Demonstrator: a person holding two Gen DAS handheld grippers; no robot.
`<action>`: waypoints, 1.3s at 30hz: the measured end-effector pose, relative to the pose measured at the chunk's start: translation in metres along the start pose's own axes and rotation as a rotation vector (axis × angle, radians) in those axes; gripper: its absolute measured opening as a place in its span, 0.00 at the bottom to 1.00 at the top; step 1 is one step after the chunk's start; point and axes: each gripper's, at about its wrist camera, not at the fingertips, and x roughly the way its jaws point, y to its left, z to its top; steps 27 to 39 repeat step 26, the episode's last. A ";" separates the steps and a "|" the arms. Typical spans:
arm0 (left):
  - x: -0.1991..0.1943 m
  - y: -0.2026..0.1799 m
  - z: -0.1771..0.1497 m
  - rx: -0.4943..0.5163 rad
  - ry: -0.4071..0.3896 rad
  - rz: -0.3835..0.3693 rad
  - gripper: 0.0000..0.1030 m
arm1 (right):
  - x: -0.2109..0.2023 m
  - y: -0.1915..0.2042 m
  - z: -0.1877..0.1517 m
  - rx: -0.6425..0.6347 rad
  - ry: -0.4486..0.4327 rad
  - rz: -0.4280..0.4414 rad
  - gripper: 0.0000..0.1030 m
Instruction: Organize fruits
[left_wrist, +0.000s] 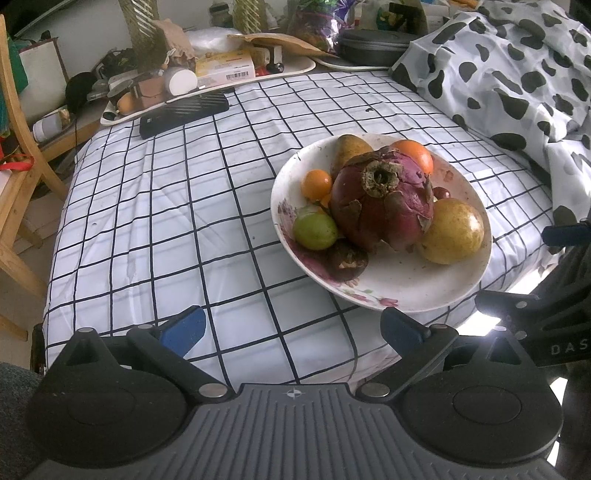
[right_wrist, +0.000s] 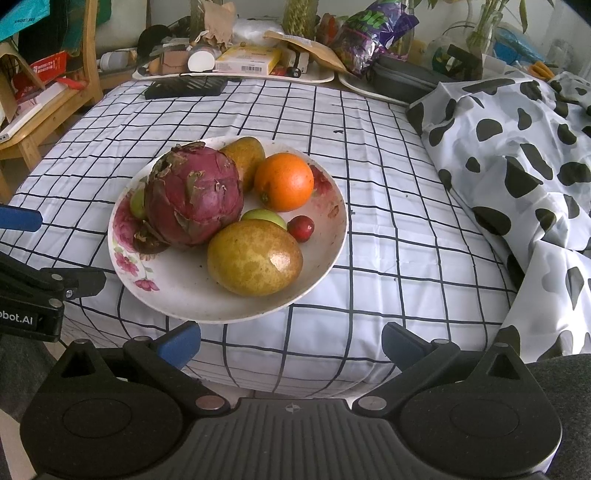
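The plate (right_wrist: 325, 254) of fruit sits on the checked counter (right_wrist: 388, 229), directly ahead of the right hand-held gripper (right_wrist: 291, 345) and ahead-right of the left hand-held gripper (left_wrist: 293, 330). Both have their jaws spread and empty. The right is judged nearer; the yellow fruit (right_wrist: 255, 258) lies closest, long axis crosswise.

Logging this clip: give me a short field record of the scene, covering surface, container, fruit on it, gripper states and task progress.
surface: checked cloth
container: flowered plate, sitting on the cloth
fruit on plate: dragon fruit, orange, large yellow-green fruit, pear, small red fruit, small green fruit, small orange fruit
left gripper: open, empty, short of the plate
right gripper: open, empty, short of the plate
progress: every fruit in view is on the plate, none held
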 end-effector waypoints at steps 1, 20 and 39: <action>0.000 0.000 0.000 0.000 0.000 0.000 1.00 | 0.000 0.000 0.000 0.000 0.000 0.000 1.00; 0.002 0.000 -0.001 0.004 0.002 0.009 1.00 | 0.002 0.001 0.000 -0.007 0.005 0.000 1.00; 0.000 0.001 -0.001 0.010 -0.008 0.004 1.00 | 0.002 0.001 0.000 -0.007 0.005 -0.001 1.00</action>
